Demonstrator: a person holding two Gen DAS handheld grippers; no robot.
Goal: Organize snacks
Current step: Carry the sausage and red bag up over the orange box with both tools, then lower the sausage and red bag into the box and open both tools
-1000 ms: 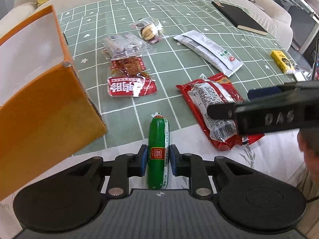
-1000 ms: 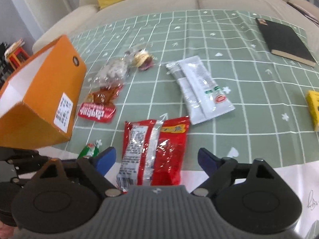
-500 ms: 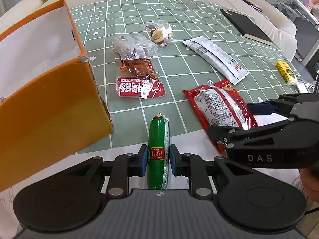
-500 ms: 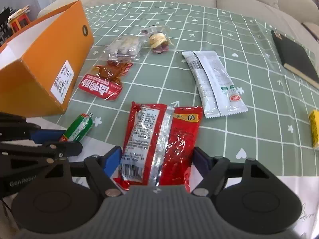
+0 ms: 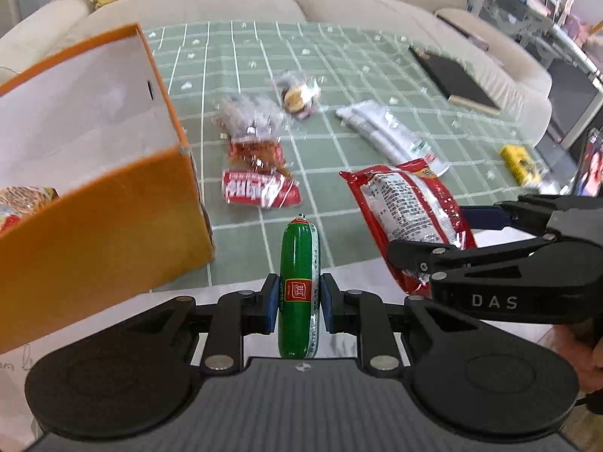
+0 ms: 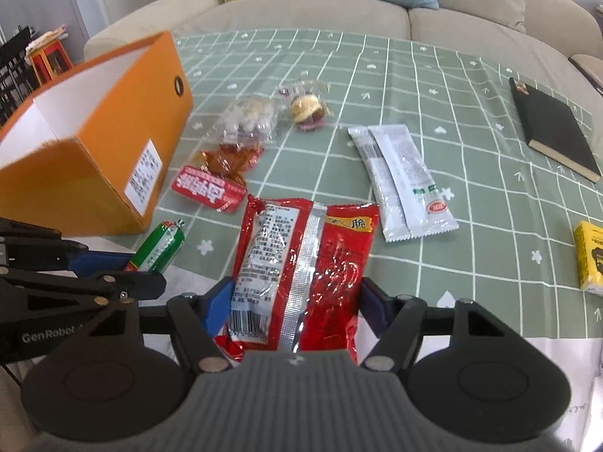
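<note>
My left gripper [image 5: 299, 307] is shut on a green sausage stick [image 5: 299, 278] and holds it above the table's near edge, right of the open orange box [image 5: 94, 173]. The sausage also shows in the right wrist view [image 6: 160, 246]. My right gripper [image 6: 296, 301] is shut on a large red snack bag [image 6: 301, 263], its jaws pressing on both sides; the bag also shows in the left wrist view [image 5: 410, 207]. The orange box [image 6: 94, 143] stands at the left, with a packet lying inside [image 5: 22, 203].
On the green checked tablecloth [image 6: 452, 86] lie a small red packet [image 6: 209, 188], a clear bag of snacks [image 6: 248, 118], a wrapped pastry [image 6: 305, 107], a white twin pack [image 6: 401, 177], a black notebook [image 6: 550, 128] and a yellow pack [image 6: 589, 260]. A sofa stands behind.
My right gripper has closed on the red bag and lifted it. My left gripper has raised the green sausage and moved toward the orange box.
</note>
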